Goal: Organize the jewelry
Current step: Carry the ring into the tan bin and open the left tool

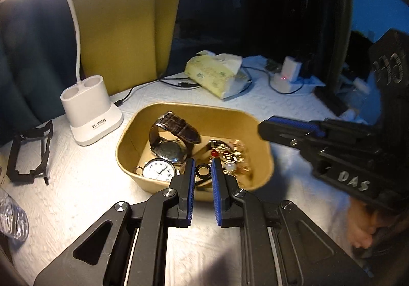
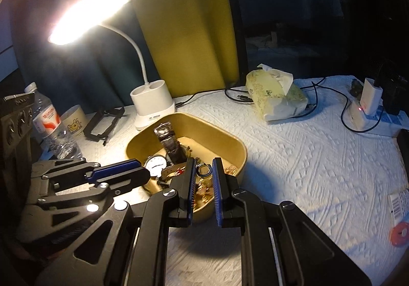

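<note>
A tan bowl (image 1: 258,122) on the white cloth holds a brown-strap watch (image 1: 176,127), a white-faced pocket watch (image 1: 159,171), a dark ring (image 1: 203,171) and a heap of gold jewelry (image 1: 235,155). My left gripper (image 1: 203,166) hovers over the bowl's near rim, open and empty, with the ring lying beyond the gap. My right gripper (image 2: 203,166) is also open and empty above the bowl (image 2: 237,148); a ring (image 2: 203,169) shows between its tips. Each gripper shows in the other's view: the right (image 1: 288,130), the left (image 2: 120,173).
A white desk lamp (image 1: 89,109) stands left of the bowl, with a black frame stand (image 1: 28,155) beyond it. A yellow tissue pack (image 1: 217,73), cables and a charger (image 1: 288,76) lie behind. A water bottle (image 2: 51,127) and cup (image 2: 74,119) stand at the left.
</note>
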Available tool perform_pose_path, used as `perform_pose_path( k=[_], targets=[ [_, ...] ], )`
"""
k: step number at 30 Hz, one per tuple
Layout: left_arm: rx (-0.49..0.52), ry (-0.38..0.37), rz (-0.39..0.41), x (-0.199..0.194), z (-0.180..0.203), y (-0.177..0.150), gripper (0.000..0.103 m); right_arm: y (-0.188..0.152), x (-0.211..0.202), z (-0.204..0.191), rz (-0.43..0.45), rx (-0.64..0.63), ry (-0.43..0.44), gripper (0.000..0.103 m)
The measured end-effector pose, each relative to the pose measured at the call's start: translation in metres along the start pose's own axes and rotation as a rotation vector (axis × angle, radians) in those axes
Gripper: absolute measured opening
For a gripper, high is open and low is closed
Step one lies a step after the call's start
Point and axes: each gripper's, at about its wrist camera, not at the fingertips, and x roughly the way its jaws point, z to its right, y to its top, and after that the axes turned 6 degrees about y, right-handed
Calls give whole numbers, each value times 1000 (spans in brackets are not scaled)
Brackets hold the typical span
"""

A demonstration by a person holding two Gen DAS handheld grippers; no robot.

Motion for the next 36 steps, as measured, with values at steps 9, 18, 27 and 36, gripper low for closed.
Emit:
perform_pose_path(
  k=[9,18,27,36],
  targets=[
    [-12,28,-16,20,-9,8,14,6,18,12,-15,19,0,13],
    [-36,22,-15,20,-19,9,18,10,30,13,-40,33,13,13],
    [-53,30,6,10,-25,11,30,12,33,8,-44,7,-13,14],
    [-61,54,22,-2,-29,10,32,13,25,6,-39,1,-28,29]
  ],
)
